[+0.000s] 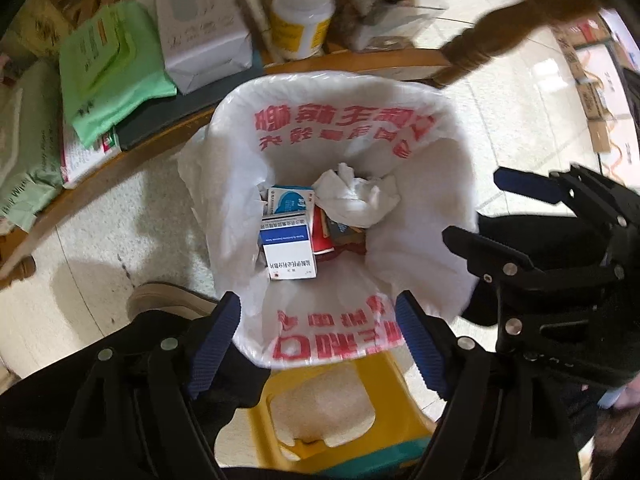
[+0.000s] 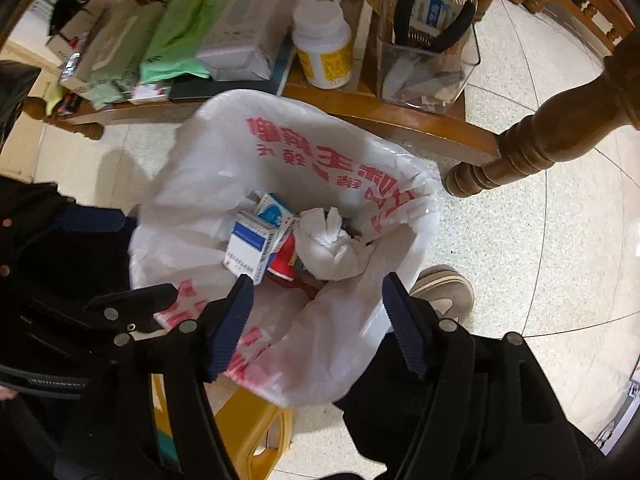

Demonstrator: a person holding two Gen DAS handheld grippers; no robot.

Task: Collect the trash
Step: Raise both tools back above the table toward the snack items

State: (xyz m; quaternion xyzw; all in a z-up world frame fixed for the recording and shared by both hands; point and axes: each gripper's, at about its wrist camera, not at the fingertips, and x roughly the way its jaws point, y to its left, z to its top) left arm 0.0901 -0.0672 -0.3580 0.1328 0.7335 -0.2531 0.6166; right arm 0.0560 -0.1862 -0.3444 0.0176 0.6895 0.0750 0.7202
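A bin lined with a white plastic bag with red print (image 1: 420, 148) (image 2: 224, 168) stands on the floor below both grippers. Inside lie a blue and white medicine box (image 1: 289, 250) (image 2: 250, 246), a second blue box (image 1: 290, 199), a crumpled white tissue (image 1: 358, 196) (image 2: 330, 246) and a red item (image 1: 322, 232). My left gripper (image 1: 320, 316) is open and empty above the bin's near rim. My right gripper (image 2: 318, 300) is open and empty above the bin; it also shows at the right of the left wrist view (image 1: 476, 204).
A low wooden table shelf (image 2: 400, 118) behind the bin holds a green wipes pack (image 1: 108, 68), a white box (image 1: 200, 28), a white pill bottle (image 2: 324, 48) and a clear container (image 2: 428, 68). A turned table leg (image 2: 532, 140), a yellow stool (image 1: 320, 412) and a shoe (image 2: 444, 288) are close.
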